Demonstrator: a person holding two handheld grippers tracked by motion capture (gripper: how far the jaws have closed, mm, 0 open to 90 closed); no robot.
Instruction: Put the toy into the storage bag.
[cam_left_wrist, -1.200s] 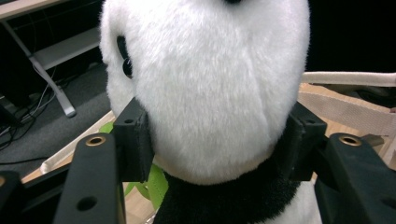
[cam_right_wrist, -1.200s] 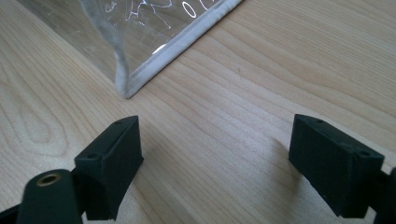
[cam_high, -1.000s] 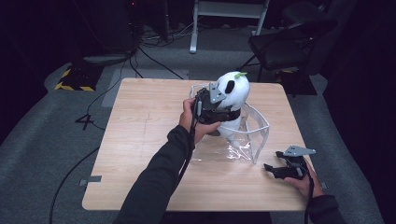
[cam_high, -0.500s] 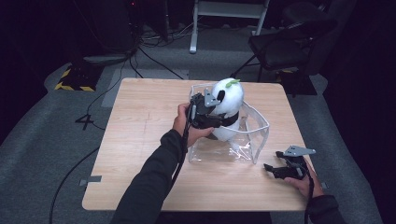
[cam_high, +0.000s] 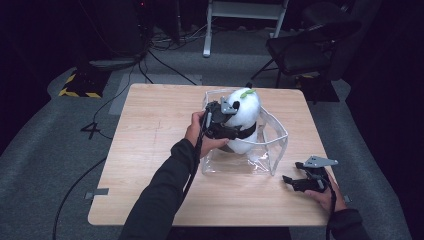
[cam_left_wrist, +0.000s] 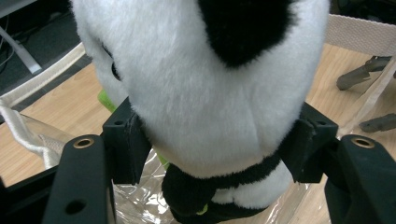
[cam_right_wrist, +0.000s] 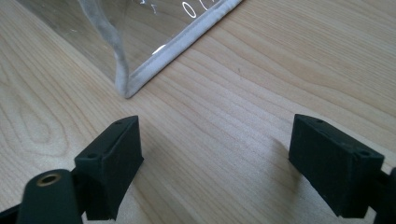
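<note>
Left gripper (cam_high: 231, 131) clamped on plush panda (cam_high: 242, 117) at centre frame, panda upright over the clear bag (cam_high: 274, 150) mouth, directly above it; right gripper (cam_high: 296, 182) wide, empty, resting lower right beside bag corner.

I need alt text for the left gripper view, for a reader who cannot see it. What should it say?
Close-up of a white and black plush panda held between the two black jaws of the left tongs, one jaw pressing each side of it. Below it lies a clear plastic bag with pale fabric edging, on a wooden table.
</note>
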